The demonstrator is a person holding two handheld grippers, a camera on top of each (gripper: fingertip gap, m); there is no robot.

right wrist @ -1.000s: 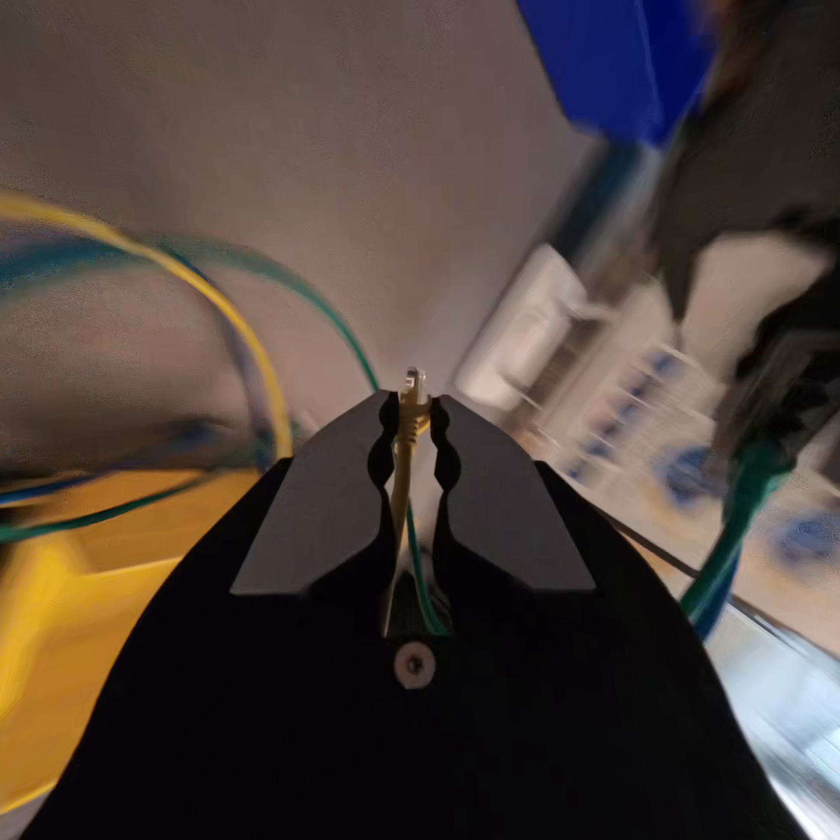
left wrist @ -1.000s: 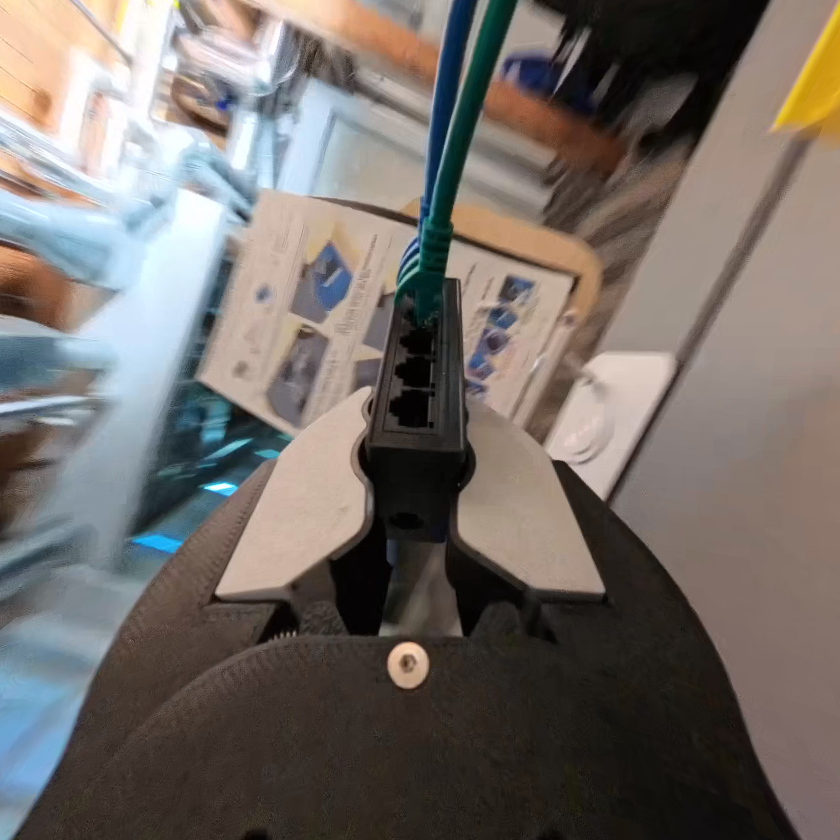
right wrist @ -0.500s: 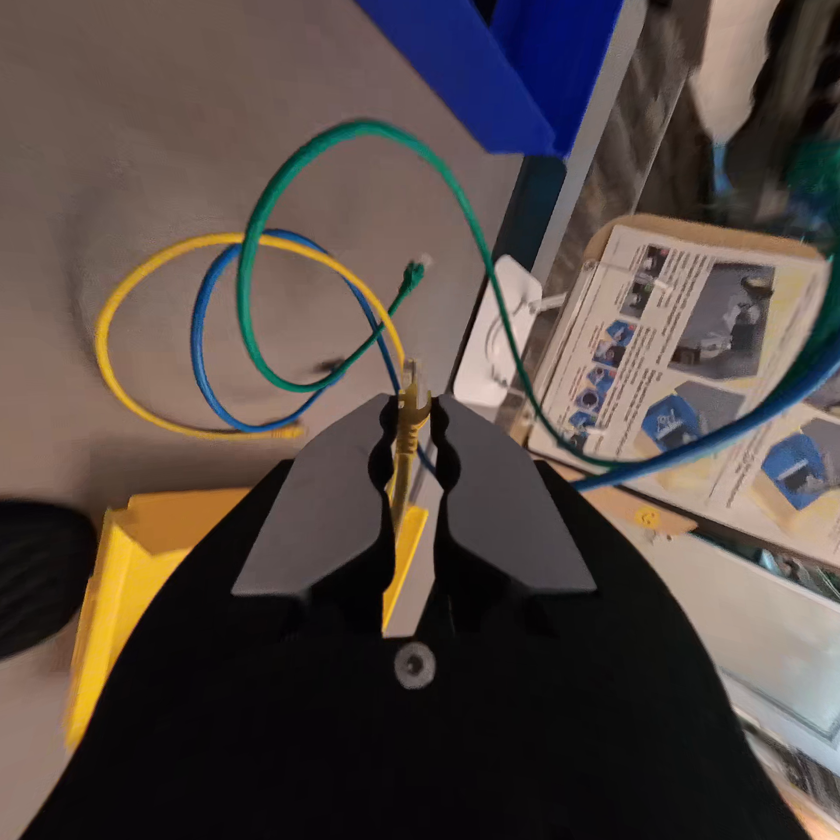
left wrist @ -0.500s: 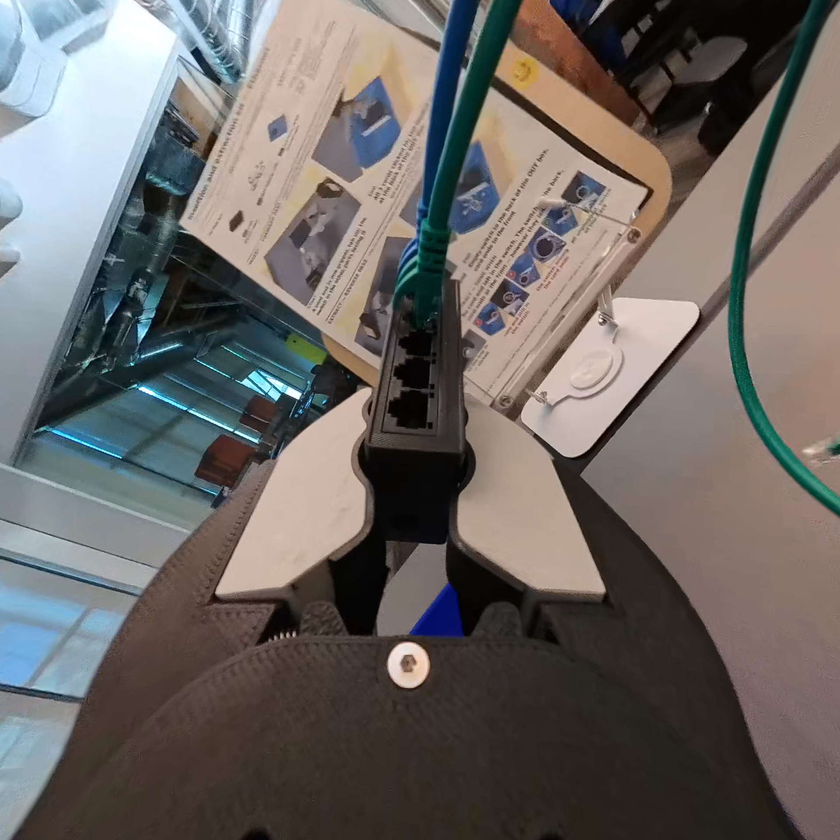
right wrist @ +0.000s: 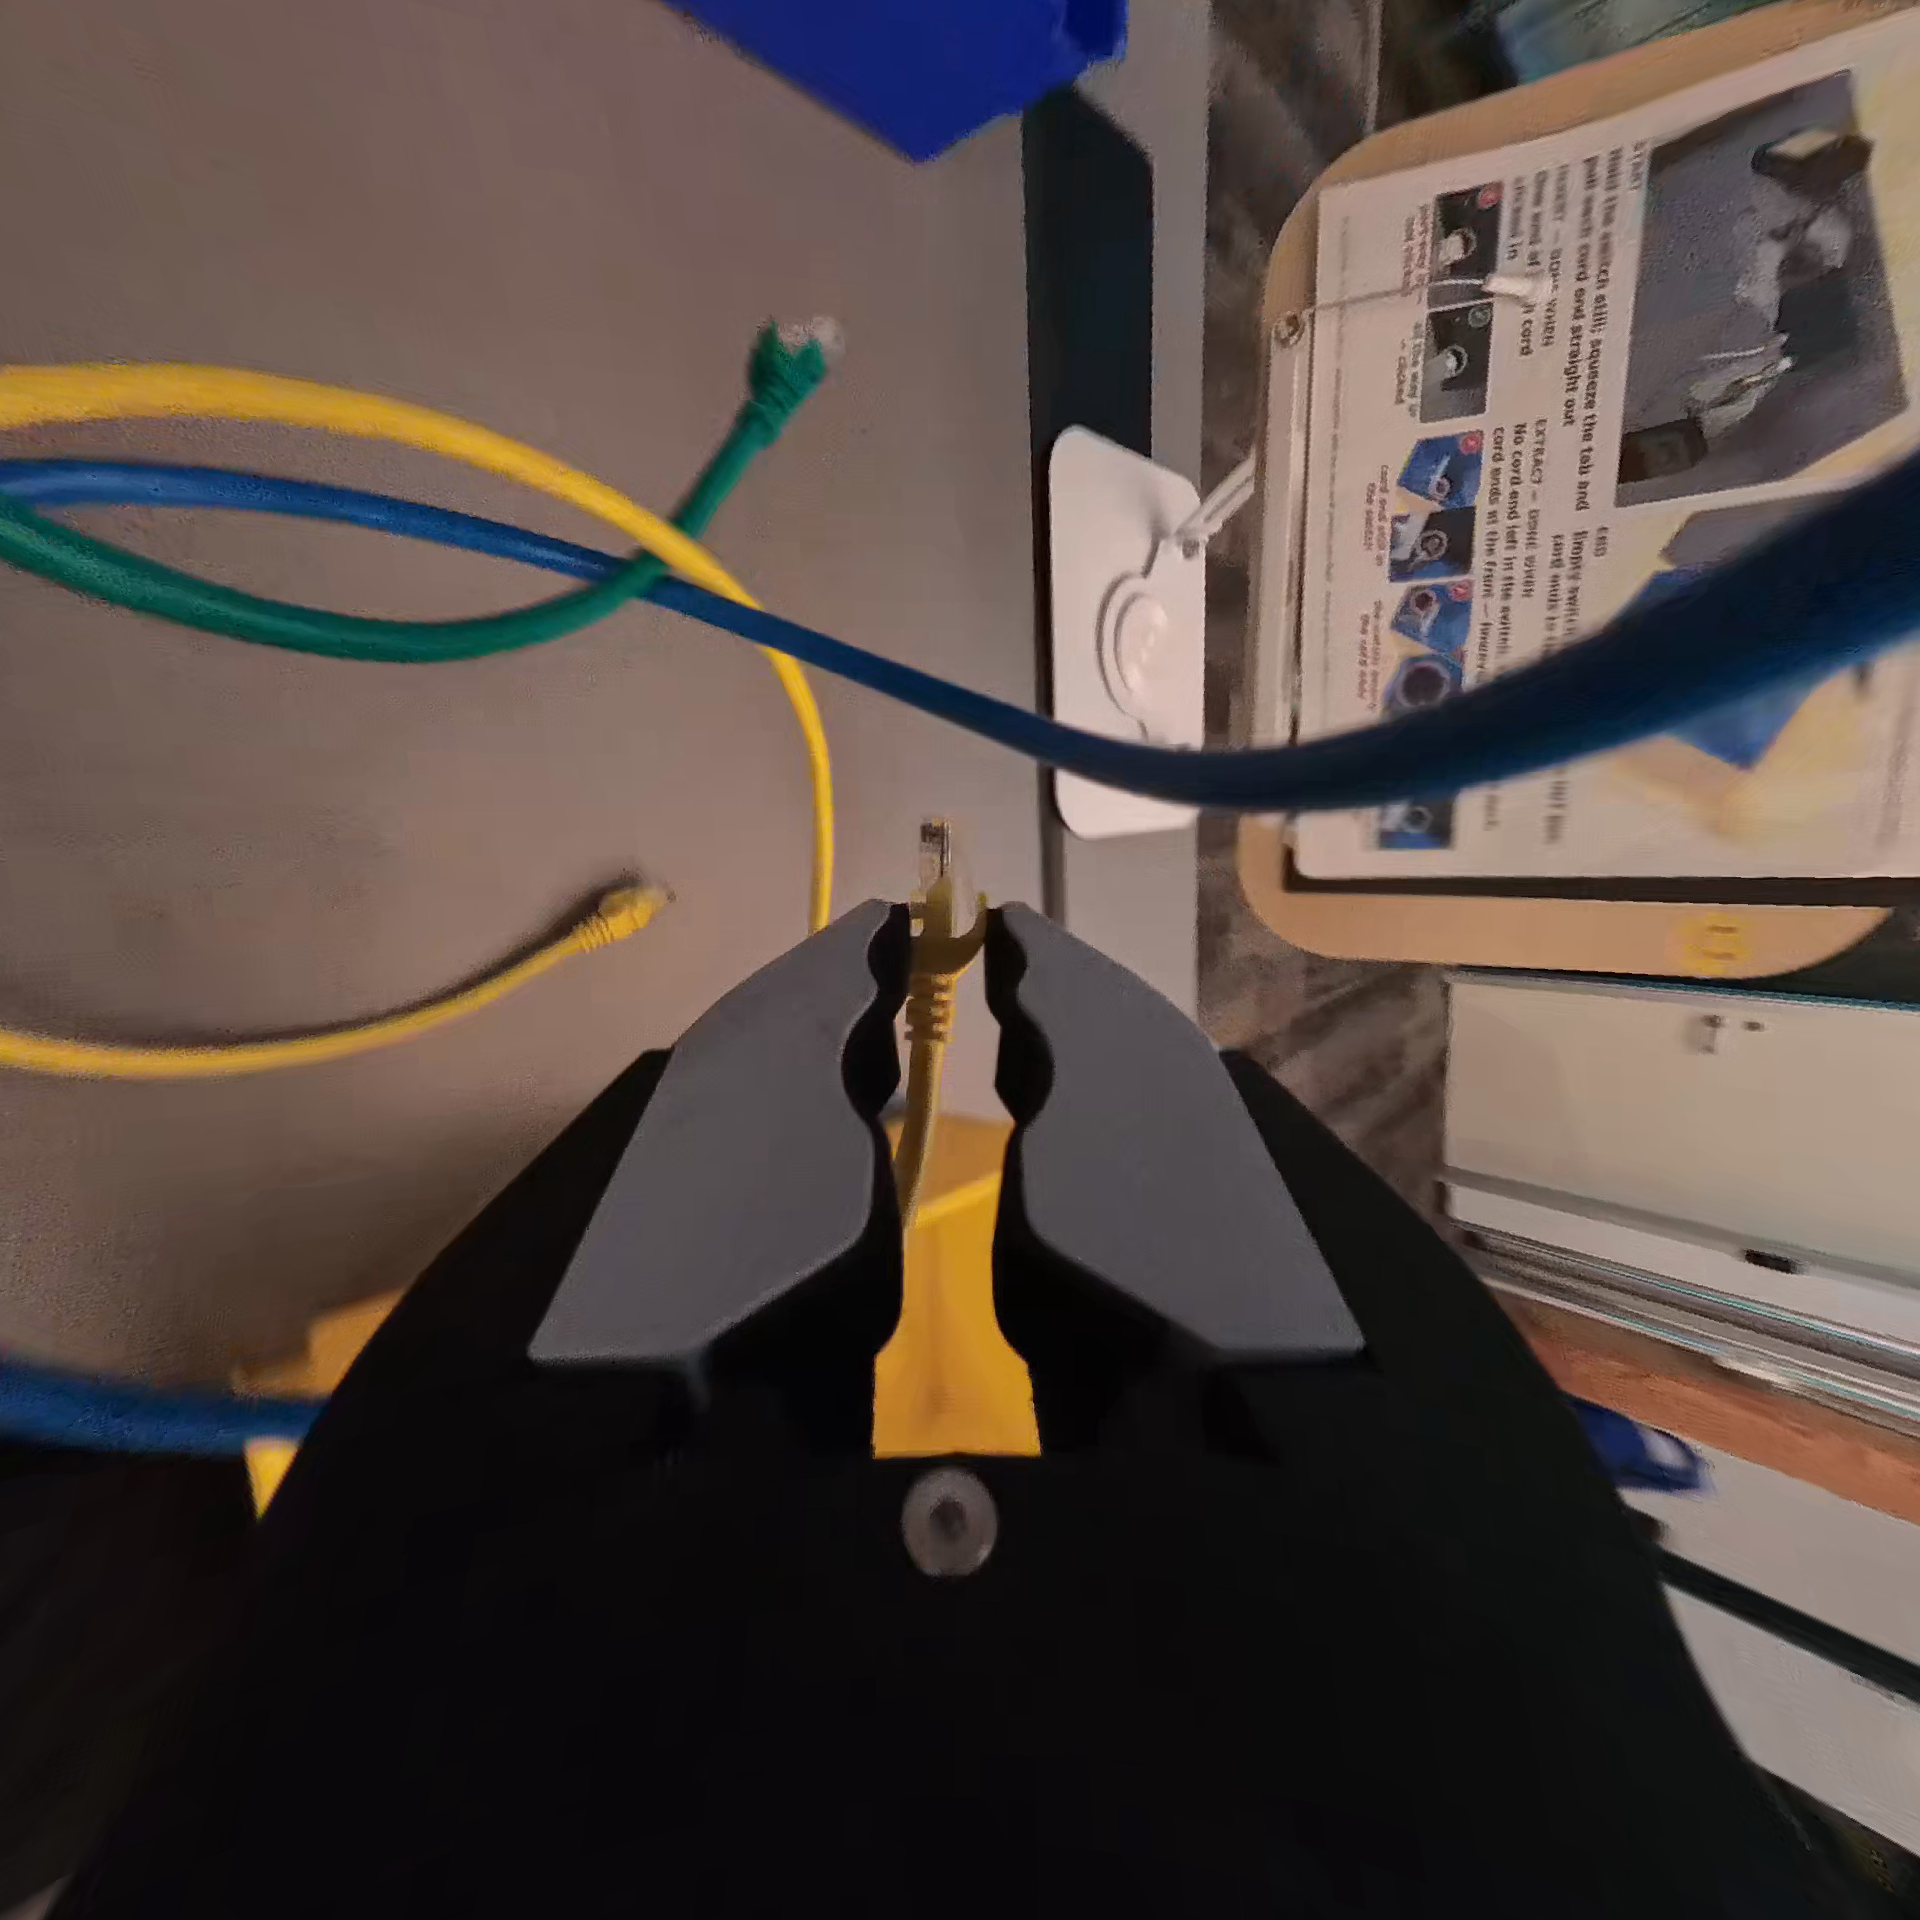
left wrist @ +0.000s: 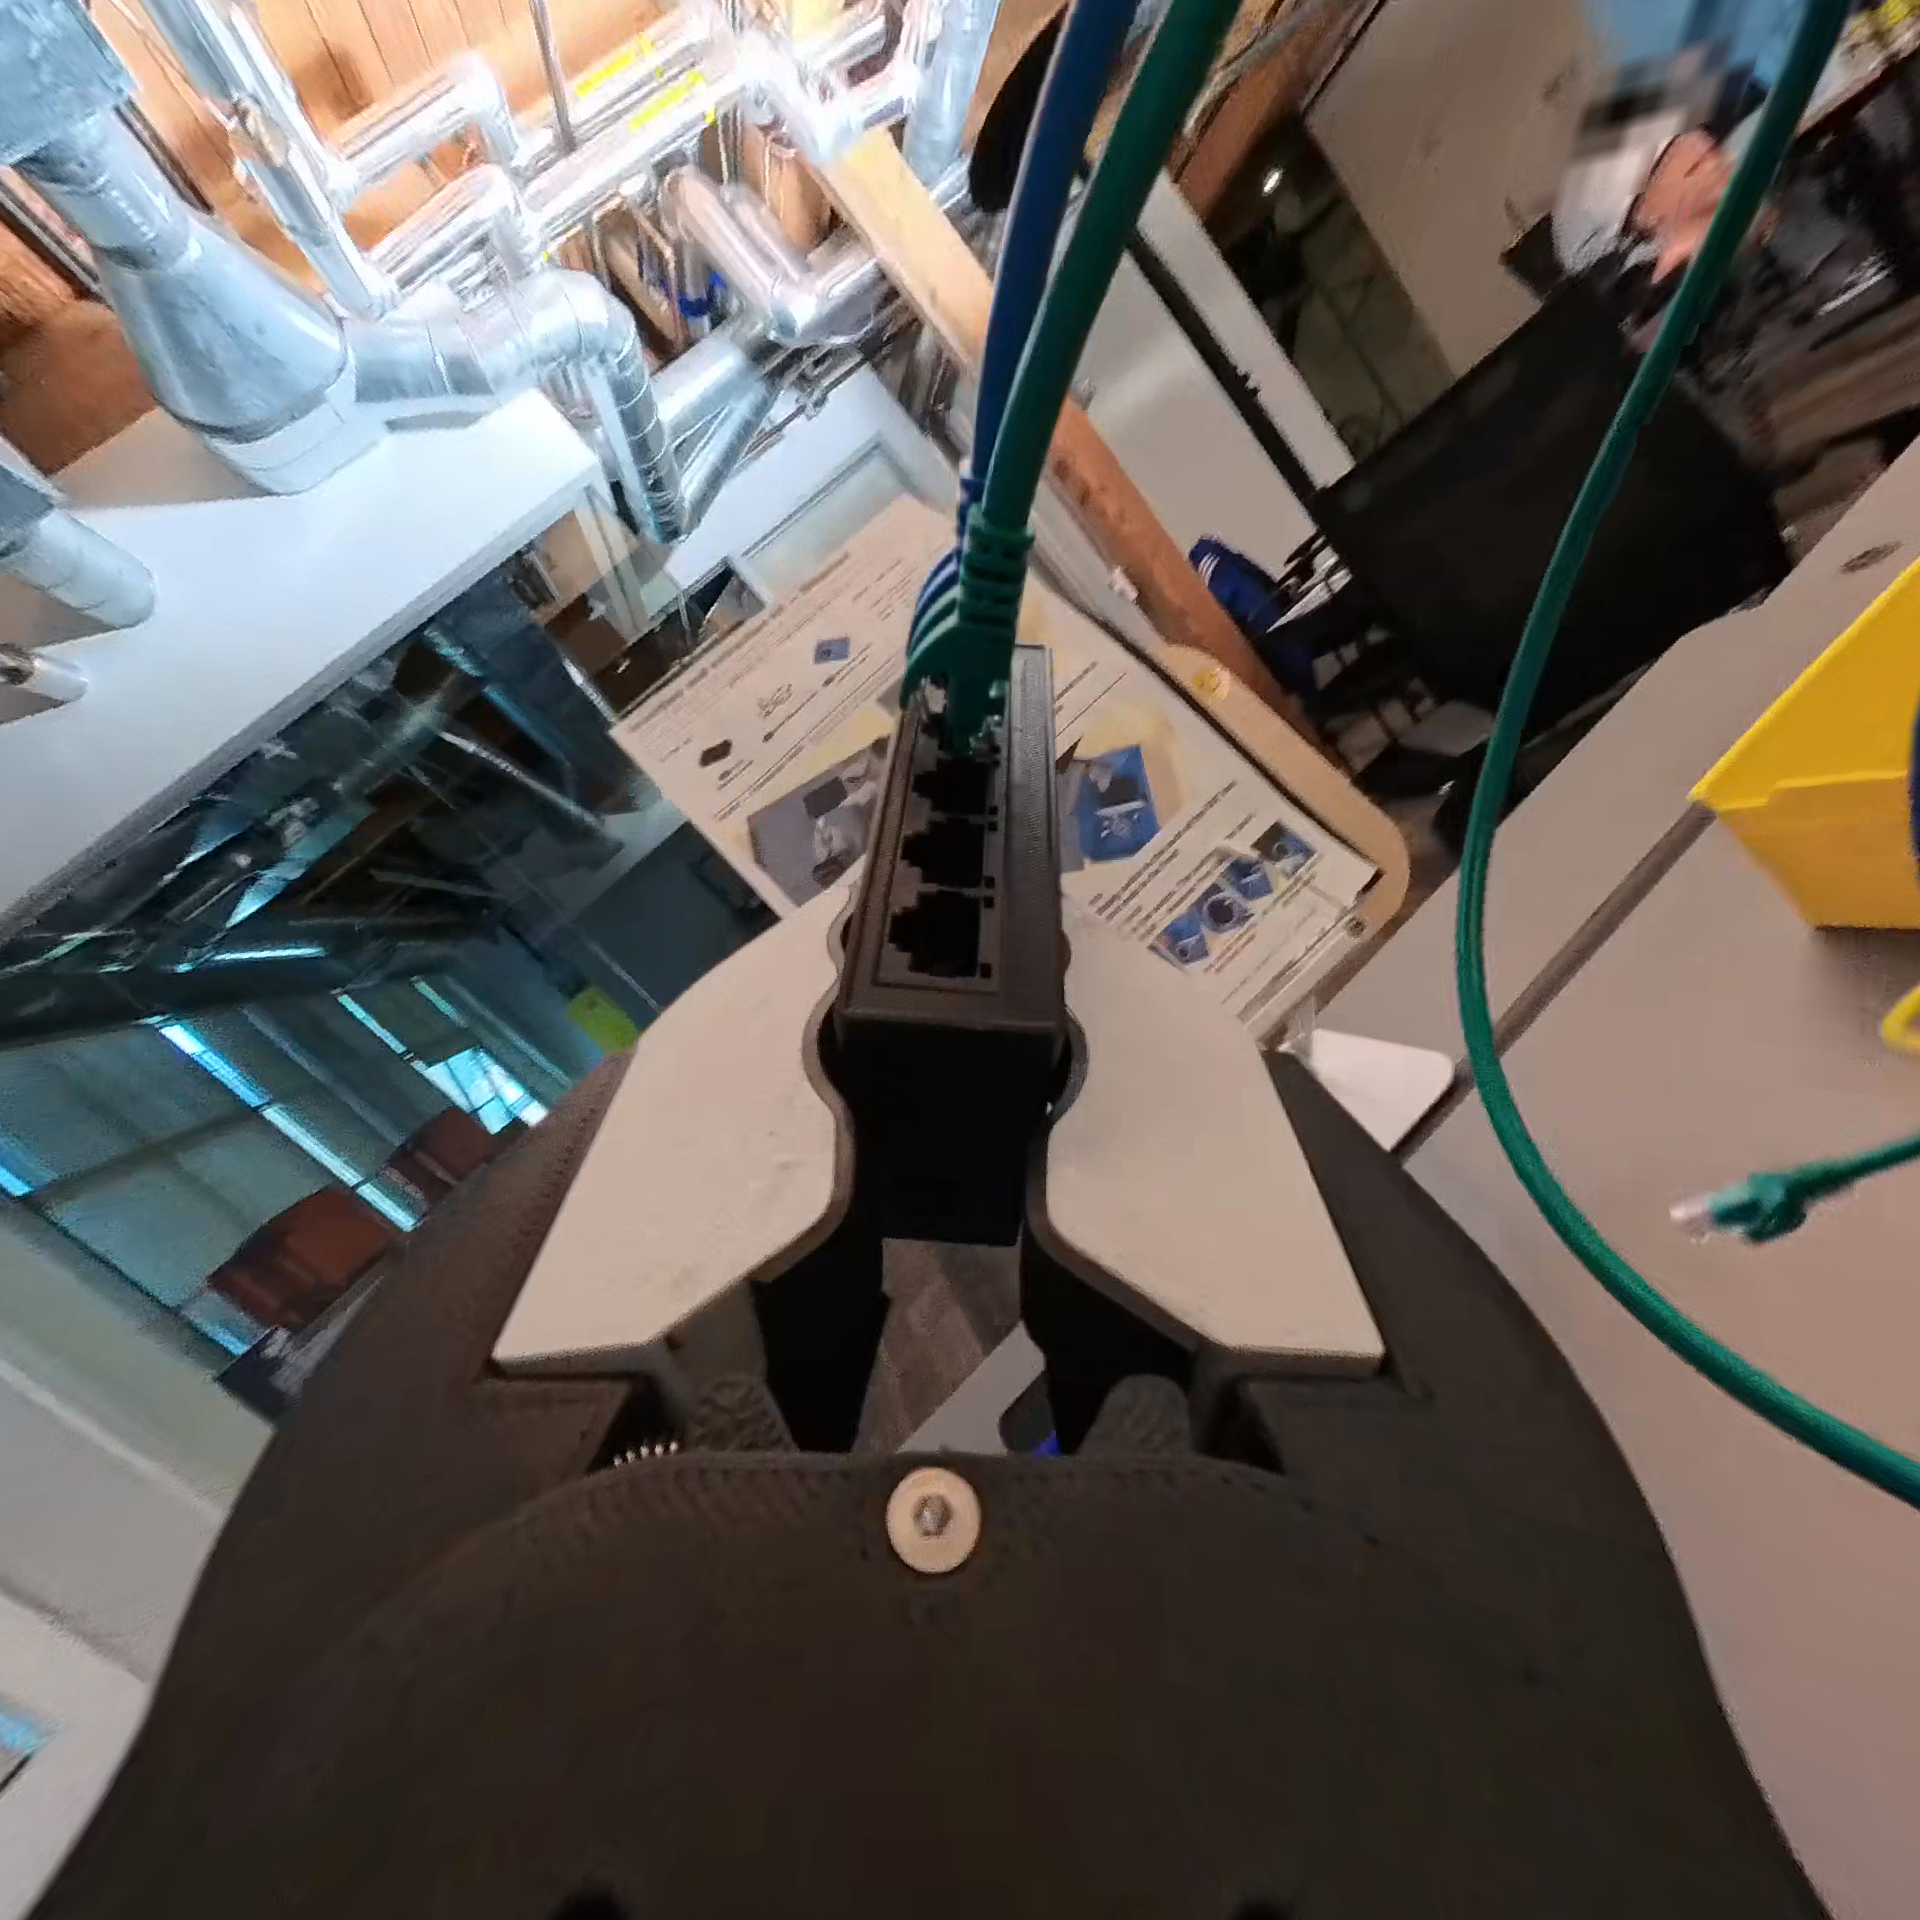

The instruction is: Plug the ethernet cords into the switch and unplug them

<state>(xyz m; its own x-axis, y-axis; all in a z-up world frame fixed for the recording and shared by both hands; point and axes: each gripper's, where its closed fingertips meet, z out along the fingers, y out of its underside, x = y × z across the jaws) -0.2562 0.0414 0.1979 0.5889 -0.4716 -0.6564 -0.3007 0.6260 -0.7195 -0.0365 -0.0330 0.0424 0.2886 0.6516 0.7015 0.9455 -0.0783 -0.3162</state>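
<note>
Three empty ports on switch (left wrist: 951,935), clamped between left gripper (left wrist: 951,1049) fingers, long axis pointing away; green cord (left wrist: 987,582) and blue cord (left wrist: 1023,260) plugged at far end. Right gripper (right wrist: 943,920) fingers clamped on yellow plug (right wrist: 940,894), tip forward; switch not visible in right wrist view, so bearing unknown.

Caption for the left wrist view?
Left gripper clamps black switch, green cord and blue cord plugged in.
</note>
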